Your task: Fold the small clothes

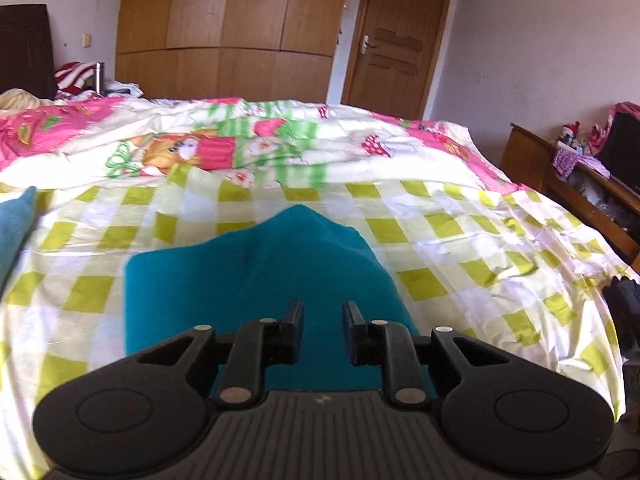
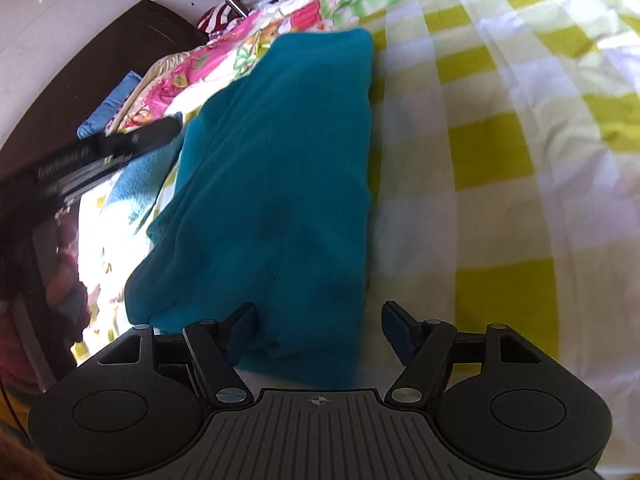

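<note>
A teal fleece garment lies folded on the green-and-white checked bed sheet. My left gripper hovers over its near end with the jaws a little apart and nothing between them. In the right wrist view the same teal garment lies as a long folded strip. My right gripper is wide open above its near end, empty. The left gripper's black body shows at the left of that view, beside a second lighter teal cloth.
A pink floral quilt is bunched across the far side of the bed. Another teal cloth lies at the left edge. A wooden wardrobe, a door and a cluttered wooden dresser stand beyond.
</note>
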